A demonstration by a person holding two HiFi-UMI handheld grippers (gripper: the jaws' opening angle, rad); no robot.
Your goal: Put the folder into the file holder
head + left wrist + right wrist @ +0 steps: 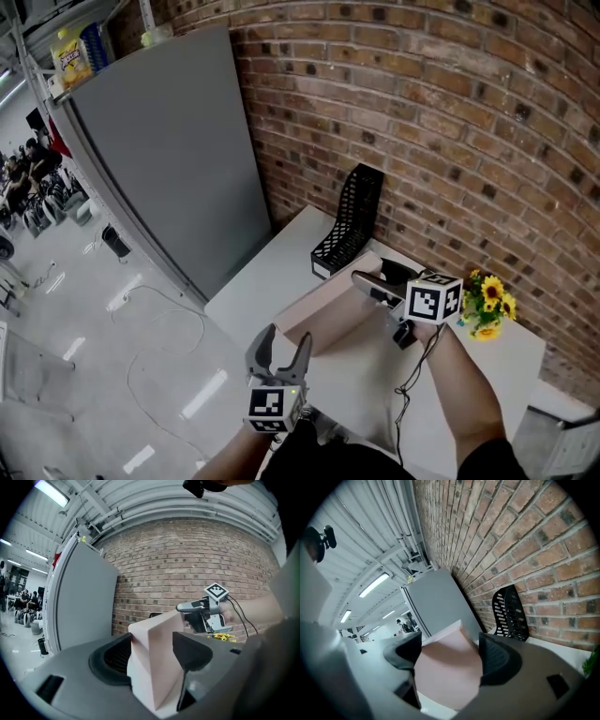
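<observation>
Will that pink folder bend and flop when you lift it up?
Probably not: the folder looks thick and boxy, spanning straight between the left gripper and right gripper without sagging. It seems light, since pinches at its ends hold it.

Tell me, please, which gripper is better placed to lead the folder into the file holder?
Probably the right. The right gripper grips the folder at the end nearest the file holder, so it can guide that end in; the left gripper holds the opposite end, farther from it.
</observation>
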